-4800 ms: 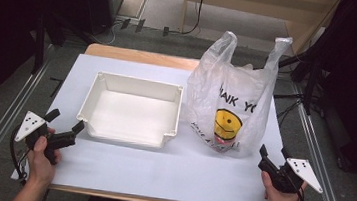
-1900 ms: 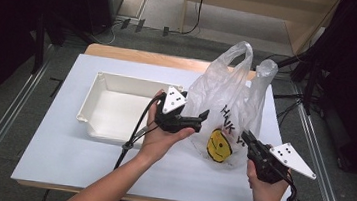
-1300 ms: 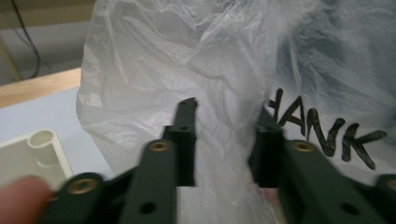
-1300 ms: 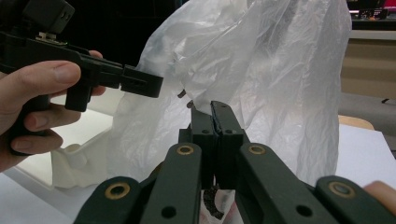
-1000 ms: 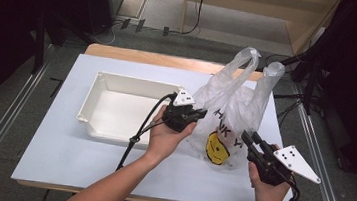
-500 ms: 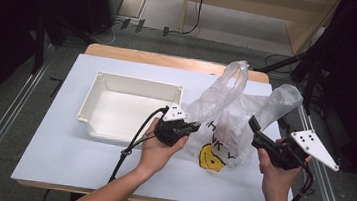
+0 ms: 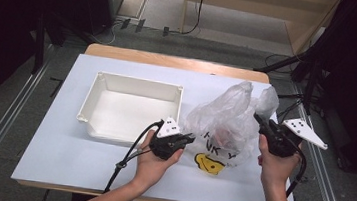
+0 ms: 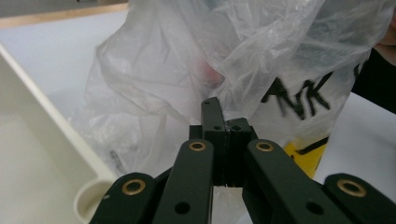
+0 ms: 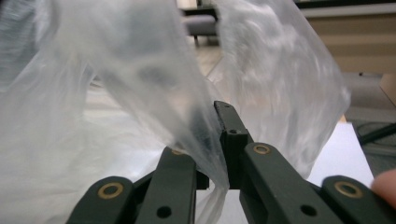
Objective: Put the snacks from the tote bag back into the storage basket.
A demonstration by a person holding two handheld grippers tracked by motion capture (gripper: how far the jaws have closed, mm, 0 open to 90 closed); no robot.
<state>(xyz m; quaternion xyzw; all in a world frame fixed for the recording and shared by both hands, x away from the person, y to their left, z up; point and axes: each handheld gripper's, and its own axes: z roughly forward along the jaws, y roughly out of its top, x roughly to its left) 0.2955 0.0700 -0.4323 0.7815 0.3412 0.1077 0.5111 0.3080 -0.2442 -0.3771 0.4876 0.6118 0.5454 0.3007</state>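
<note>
Holding item one: a translucent white plastic carrier bag [image 7: 226,130] printed with black lettering and a yellow smiley face, sitting on the white bench [image 7: 60,153] just right of item two, an empty cream rectangular plastic tray [image 7: 130,106].

Left gripper [image 7: 182,142]: jaws closed on a fold of the bag's film at its left side, low, near the tray's corner; the left gripper view shows the film pinched at the tips [image 8: 224,123].

Right gripper [image 7: 263,125]: jaws have just been closing and now clamp a strip of film at the bag's upper right edge, seen drawn between them in the right gripper view [image 9: 217,140].

Progress, as judged: both grips are taken, and the bag is slumped and partly spread. Something reddish shows faintly inside. Opening the mouth fully and moving contents to the tray appear not yet done.
</note>
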